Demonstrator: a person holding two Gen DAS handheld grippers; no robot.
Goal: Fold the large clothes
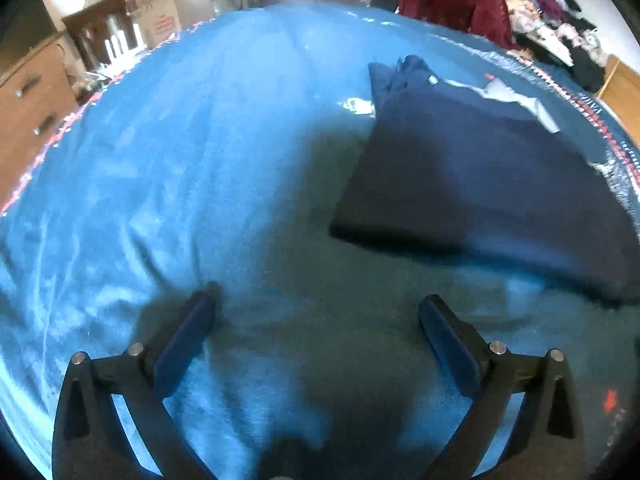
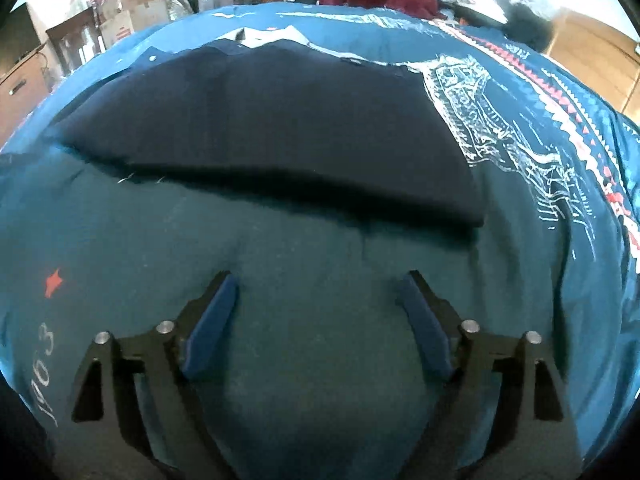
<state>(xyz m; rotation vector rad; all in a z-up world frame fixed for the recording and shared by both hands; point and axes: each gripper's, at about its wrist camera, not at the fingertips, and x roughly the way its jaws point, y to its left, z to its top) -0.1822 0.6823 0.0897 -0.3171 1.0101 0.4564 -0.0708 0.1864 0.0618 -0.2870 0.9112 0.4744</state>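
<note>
While both the left gripper [image 1: 316, 312] and right gripper [image 2: 318, 292] hung spread and empty, we judged the navy garment [image 2: 260, 128] soft, limp, best pinched at its near folded edge.

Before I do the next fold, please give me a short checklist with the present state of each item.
1. Left tongs open and holding nothing: ok.
2. Right tongs open and holding nothing: ok.
3. Navy garment lies flat on the blue blanket: ok.
4. Near edge of the garment is straight and reachable in front of the right tongs: ok.
5. White inner part showing at the far edge is tucked in: not ok.
6. Fold is even underneath: cannot tell.
</note>
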